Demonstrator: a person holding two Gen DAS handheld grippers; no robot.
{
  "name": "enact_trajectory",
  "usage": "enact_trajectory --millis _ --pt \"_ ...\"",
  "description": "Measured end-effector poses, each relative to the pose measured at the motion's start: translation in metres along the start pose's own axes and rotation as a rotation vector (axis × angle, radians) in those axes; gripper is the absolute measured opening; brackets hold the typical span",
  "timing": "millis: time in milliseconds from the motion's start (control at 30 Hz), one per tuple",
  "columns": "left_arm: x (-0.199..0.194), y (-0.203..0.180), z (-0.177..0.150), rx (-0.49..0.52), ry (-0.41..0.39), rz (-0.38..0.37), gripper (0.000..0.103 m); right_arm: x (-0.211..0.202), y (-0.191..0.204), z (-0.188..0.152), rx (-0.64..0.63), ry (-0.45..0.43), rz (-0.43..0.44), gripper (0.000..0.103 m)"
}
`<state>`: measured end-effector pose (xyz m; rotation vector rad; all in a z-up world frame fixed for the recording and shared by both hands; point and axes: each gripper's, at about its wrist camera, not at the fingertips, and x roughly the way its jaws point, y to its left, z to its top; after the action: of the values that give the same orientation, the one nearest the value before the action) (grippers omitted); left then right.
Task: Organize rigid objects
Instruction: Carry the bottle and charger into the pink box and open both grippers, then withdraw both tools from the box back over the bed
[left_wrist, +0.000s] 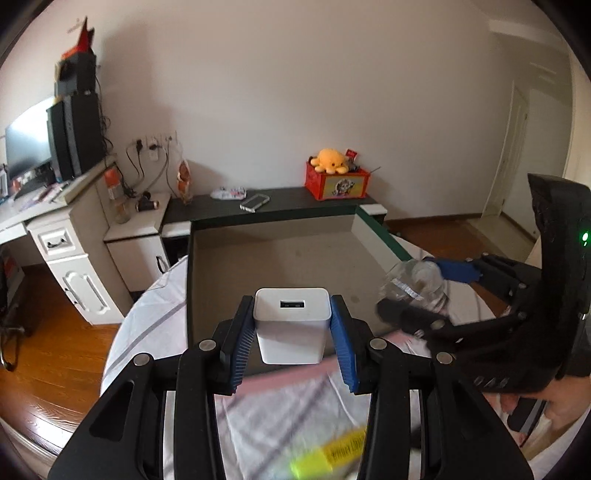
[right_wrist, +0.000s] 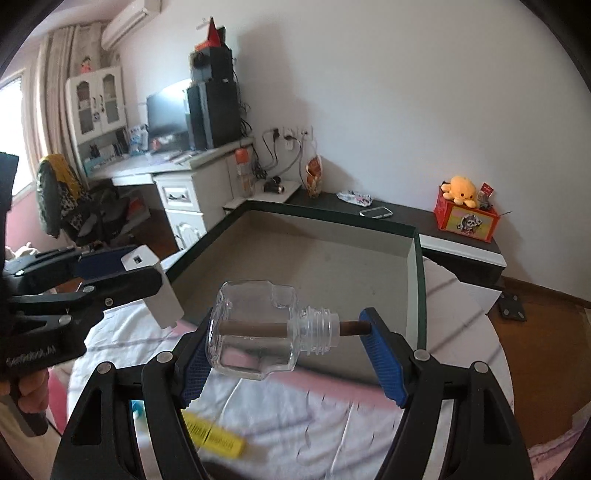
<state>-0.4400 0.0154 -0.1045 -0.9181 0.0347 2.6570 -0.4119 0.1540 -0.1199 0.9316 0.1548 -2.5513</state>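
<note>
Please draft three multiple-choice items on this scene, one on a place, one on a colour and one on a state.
1. Where does the yellow octopus plush sit?
A. on the red box
B. in the tray
C. on the desk

2. What colour is the USB charger?
A. black
B. white
C. red

3. How does the glass bottle lie in the right gripper?
A. upright
B. on its side
C. neck down

Key: 1 A, the plush tops the box; 2 B, its casing is white; 3 B, base and stick tip press the pads.
</note>
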Motion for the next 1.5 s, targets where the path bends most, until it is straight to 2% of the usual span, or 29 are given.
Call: enact_trajectory --millis 133,267,367,467,500,567,600,633,700,800,833,1000,1033,1067,1233,1433,1500 --pt "0.041 0.008 0.012 -0.036 0.074 -0.009 0.041 0.037 -0.011 0.01 0.017 0.075 -0.026 0.076" --pt "0.072 0.015 0.008 -0.049 0.139 0.018 0.041 0.062 -0.018 0.011 0.039 0.136 -0.019 0.076" --pt "0.081 0.019 0.003 -0.06 0.159 0.036 0.041 0.074 -0.02 0.009 0.052 0.165 -0.017 0.076" --pt "0.079 0.022 -0.001 -0.086 0.142 0.039 0.041 0.079 -0.021 0.006 0.06 0.18 -0.004 0.078" --pt "0.077 0.023 0.0 -0.091 0.136 0.04 0.044 0.079 -0.021 0.005 0.066 0.179 0.002 0.079" --pt "0.068 0.024 0.0 -0.098 0.113 0.062 0.06 0.079 -0.022 0.006 0.074 0.178 0.006 0.08" --pt "0.061 0.024 0.0 -0.097 0.09 0.074 0.073 0.074 -0.023 0.006 0.081 0.166 0.001 0.08" --pt "0.057 0.026 0.001 -0.096 0.075 0.083 0.081 0.073 -0.024 0.009 0.087 0.156 0.001 0.082" --pt "0.04 0.027 0.0 -0.09 0.04 0.098 0.083 0.061 -0.026 0.011 0.107 0.129 0.013 0.082" --pt "0.013 0.031 -0.001 -0.111 0.0 0.119 0.098 0.037 -0.028 0.015 0.139 0.078 0.014 0.084" --pt "0.003 0.032 -0.002 -0.111 -0.016 0.124 0.1 0.027 -0.028 0.015 0.144 0.059 0.023 0.085" --pt "-0.06 0.028 -0.02 -0.097 -0.101 0.168 0.102 -0.041 -0.016 0.007 0.118 -0.062 0.022 0.087" --pt "-0.071 0.025 -0.025 -0.095 -0.123 0.172 0.103 -0.054 -0.011 0.005 0.117 -0.08 0.019 0.091" --pt "-0.084 0.023 -0.032 -0.095 -0.143 0.18 0.103 -0.068 -0.008 0.0 0.114 -0.111 0.017 0.103" --pt "-0.141 0.004 -0.065 -0.077 -0.207 0.186 0.103 -0.136 0.01 -0.027 0.07 -0.25 0.004 0.103" --pt "-0.196 -0.009 -0.113 -0.09 -0.246 0.178 0.103 -0.187 0.029 -0.073 0.058 -0.32 -0.085 0.103" --pt "-0.207 -0.012 -0.131 -0.094 -0.226 0.171 0.103 -0.2 0.032 -0.092 0.074 -0.324 -0.104 0.103"
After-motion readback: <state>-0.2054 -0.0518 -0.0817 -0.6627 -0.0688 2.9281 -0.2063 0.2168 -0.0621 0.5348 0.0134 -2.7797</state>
